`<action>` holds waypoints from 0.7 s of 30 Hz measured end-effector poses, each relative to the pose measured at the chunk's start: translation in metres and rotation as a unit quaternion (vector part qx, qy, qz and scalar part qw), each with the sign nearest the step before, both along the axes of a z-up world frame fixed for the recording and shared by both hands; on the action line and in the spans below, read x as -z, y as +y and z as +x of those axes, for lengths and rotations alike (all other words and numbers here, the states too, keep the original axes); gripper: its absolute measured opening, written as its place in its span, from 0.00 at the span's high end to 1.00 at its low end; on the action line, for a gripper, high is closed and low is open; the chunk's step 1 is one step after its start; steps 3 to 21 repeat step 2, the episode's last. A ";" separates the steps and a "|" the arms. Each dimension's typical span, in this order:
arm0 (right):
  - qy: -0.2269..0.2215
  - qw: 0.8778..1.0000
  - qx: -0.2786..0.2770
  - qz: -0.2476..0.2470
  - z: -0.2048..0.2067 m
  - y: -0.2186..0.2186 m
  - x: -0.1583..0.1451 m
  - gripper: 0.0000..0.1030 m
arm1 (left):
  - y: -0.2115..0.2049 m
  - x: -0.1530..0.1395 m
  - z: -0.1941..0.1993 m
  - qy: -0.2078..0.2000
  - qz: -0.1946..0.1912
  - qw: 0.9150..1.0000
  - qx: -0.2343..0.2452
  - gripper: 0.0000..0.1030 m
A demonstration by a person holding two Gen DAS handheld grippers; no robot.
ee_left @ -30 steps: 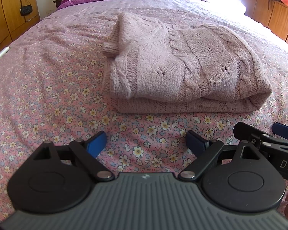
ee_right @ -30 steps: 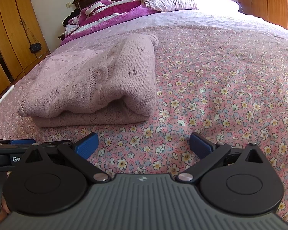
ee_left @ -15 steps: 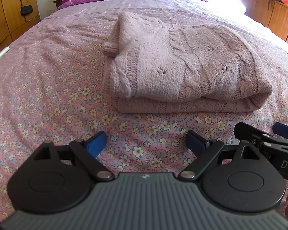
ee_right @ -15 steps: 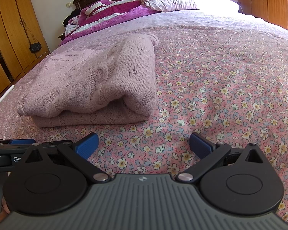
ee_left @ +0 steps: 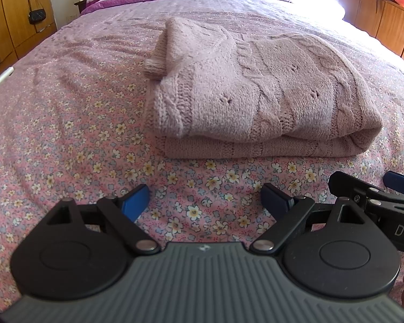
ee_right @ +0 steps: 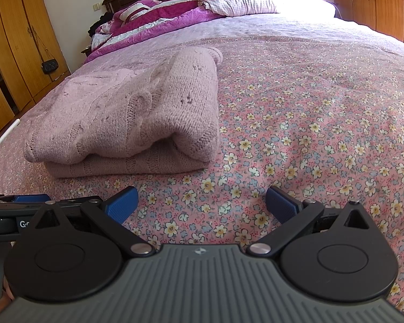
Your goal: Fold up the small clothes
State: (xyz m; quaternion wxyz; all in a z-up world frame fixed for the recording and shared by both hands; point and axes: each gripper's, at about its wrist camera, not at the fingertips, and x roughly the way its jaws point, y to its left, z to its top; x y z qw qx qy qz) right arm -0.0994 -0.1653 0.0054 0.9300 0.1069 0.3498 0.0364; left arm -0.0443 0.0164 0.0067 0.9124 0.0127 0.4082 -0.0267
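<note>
A dusty-pink knitted sweater [ee_left: 256, 99] lies folded in a flat bundle on the floral bedspread [ee_left: 67, 123]. It also shows in the right wrist view [ee_right: 137, 118], to the left. My left gripper [ee_left: 206, 202] is open and empty, low over the bedspread, a short way in front of the sweater's near edge. My right gripper [ee_right: 202, 204] is open and empty, beside the left one, in front of the sweater's right end. Each gripper's blue-tipped fingers show at the edge of the other's view.
Purple and checked bedding with pillows [ee_right: 229, 0] is piled at the head of the bed. Wooden wardrobes [ee_right: 10, 53] stand at the left, with a small black bag [ee_right: 50, 66] hanging. A wooden dresser [ee_left: 385, 16] stands at the right.
Both grippers stay open and almost still. The left wrist view has shifted very slightly; the sweater has not moved.
</note>
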 end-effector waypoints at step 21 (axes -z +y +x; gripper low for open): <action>0.001 1.000 0.000 -0.001 0.000 0.000 0.000 0.00 | 0.000 0.000 0.000 0.000 0.001 1.000 0.000 0.11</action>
